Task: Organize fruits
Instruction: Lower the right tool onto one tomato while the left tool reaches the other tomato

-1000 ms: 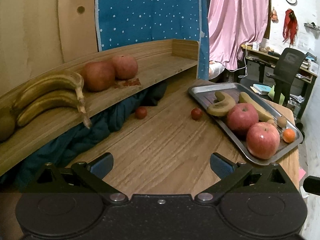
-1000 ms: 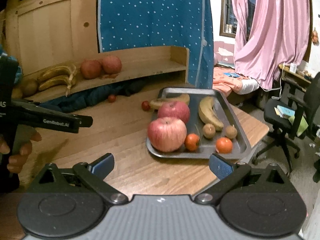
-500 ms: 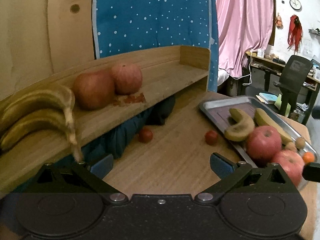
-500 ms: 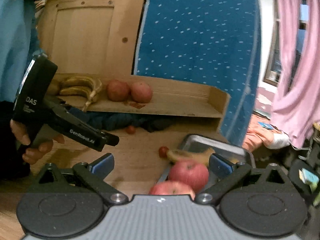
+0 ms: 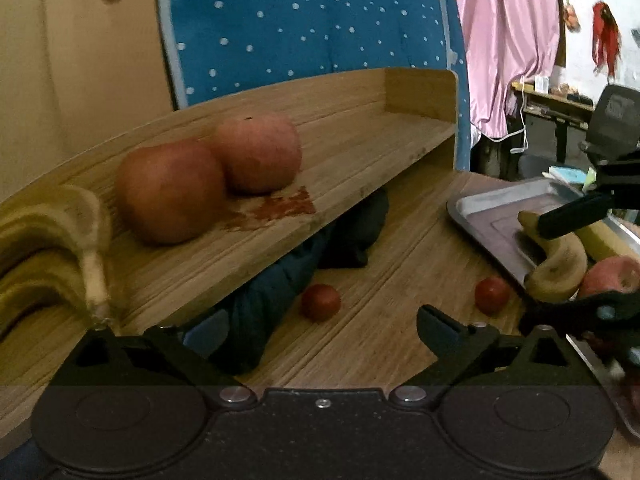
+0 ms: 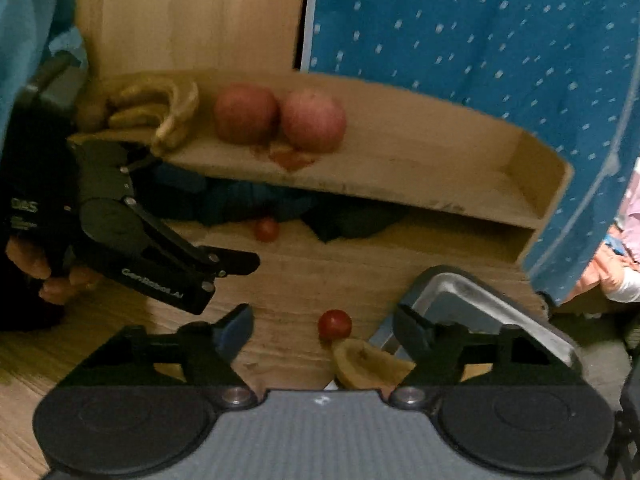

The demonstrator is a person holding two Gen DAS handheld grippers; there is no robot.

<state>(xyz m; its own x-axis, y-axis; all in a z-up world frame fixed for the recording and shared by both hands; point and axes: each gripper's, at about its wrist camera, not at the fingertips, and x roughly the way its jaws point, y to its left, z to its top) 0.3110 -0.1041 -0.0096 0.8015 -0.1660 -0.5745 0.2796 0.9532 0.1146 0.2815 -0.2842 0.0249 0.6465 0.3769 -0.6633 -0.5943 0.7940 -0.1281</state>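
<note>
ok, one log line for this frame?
left gripper: open, empty | right gripper: closing, empty, over banana | shelf: two apples, bananas

Your bananas (image 5: 52, 248) on the shelf (image 5: 360, 148) ran off the left edge of the left wrist view and were smeared by motion, so you could not count them. The dark cloth (image 5: 280, 280) lay mostly hidden under the shelf. On the right, your right tool (image 5: 588, 264) crossed in front of the tray (image 5: 488, 204), covering part of the banana (image 5: 560, 264) and most of the apple (image 5: 612, 276) there; the tray's near end ran out of frame. In the right wrist view everything was blurred: the banana tip (image 6: 368, 364) vanished behind the tool's body, and your hand (image 6: 44, 272) on the left tool (image 6: 224, 276) was cut off at the left edge.
</note>
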